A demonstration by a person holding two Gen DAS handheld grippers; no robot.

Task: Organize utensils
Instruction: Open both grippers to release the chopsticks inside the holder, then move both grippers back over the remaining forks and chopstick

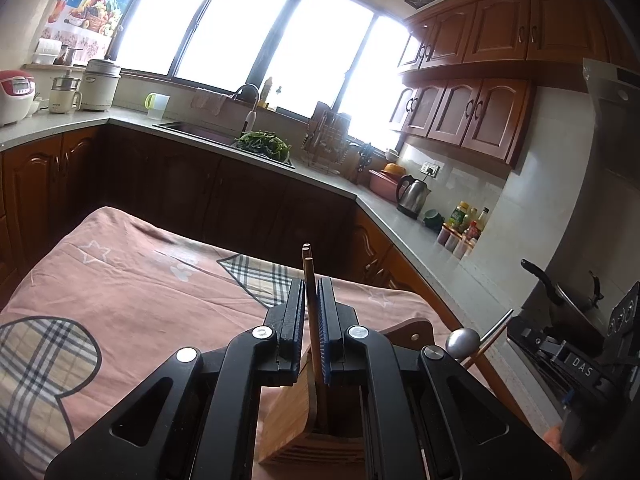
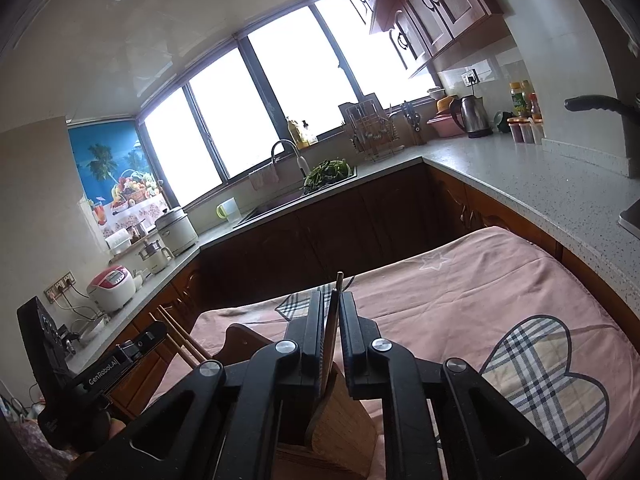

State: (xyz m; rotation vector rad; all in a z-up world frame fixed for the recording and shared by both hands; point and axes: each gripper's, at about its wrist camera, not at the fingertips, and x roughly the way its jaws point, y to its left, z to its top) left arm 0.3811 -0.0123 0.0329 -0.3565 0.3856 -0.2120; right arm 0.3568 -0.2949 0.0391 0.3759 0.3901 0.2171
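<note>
In the left wrist view my left gripper [image 1: 310,304] is shut on a bundle of wooden chopsticks [image 1: 309,276]. They stand upright, with their lower ends inside a bamboo utensil holder [image 1: 288,420] on the pink cloth. In the right wrist view my right gripper [image 2: 331,308] stands open around a brown utensil handle [image 2: 335,304] that leans on the right pad and runs down into the holder [image 2: 340,424]. The left gripper [image 2: 156,334] and its chopsticks [image 2: 176,332] show at the left there. A round silver utensil end [image 1: 463,340] sticks up beside the holder.
A pink cloth with plaid hearts [image 1: 132,280] [image 2: 480,300] covers the table. Beyond it an L-shaped counter carries a kettle [image 1: 414,196] [image 2: 472,116], a sink with greens [image 1: 264,146], bottles [image 1: 468,224] and a rice cooker [image 1: 16,92]. A dark pan handle [image 1: 540,276] juts out at right.
</note>
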